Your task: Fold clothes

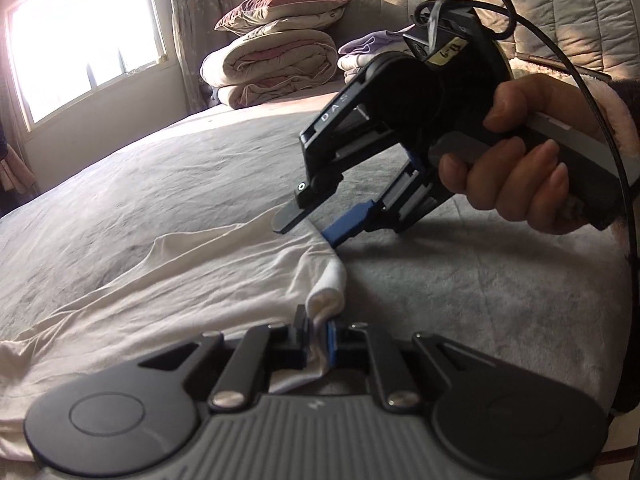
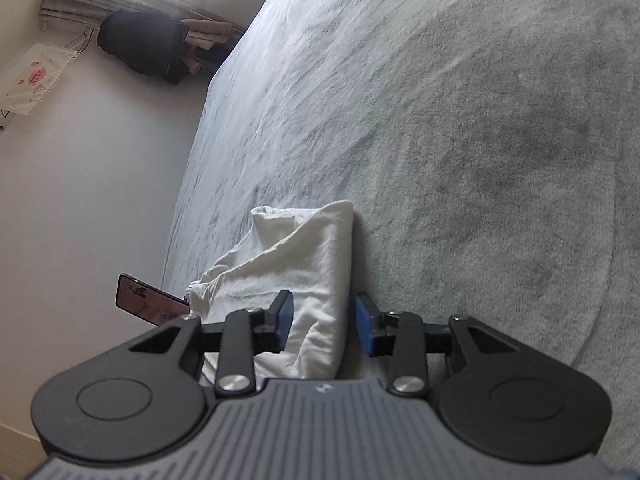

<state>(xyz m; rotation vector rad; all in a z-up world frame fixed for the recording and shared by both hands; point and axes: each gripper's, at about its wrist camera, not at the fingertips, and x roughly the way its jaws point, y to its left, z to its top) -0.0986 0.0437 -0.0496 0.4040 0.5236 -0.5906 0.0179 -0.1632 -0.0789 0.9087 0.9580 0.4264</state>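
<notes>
Left wrist view: the left gripper (image 1: 318, 330), at 6 o'clock, is clenched on a bunched edge of the white garment (image 1: 160, 276), which spreads from there toward 9 o'clock over the grey bed (image 1: 460, 292). At 2 o'clock a hand (image 1: 516, 160) holds the right gripper (image 1: 306, 226), its jaws parted at the garment's far edge, one finger above the cloth and one below. I judge this the start of a fold: one edge point is gripped, the other not yet. Next, the right jaws must close on the cloth.

Right wrist view: the right gripper (image 2: 324, 322) is released, its pads astride a garment fold (image 2: 304, 264) without pressing. The gripper body hides the cloth's near part; a phone (image 2: 150, 300) shows at 8 o'clock.
</notes>
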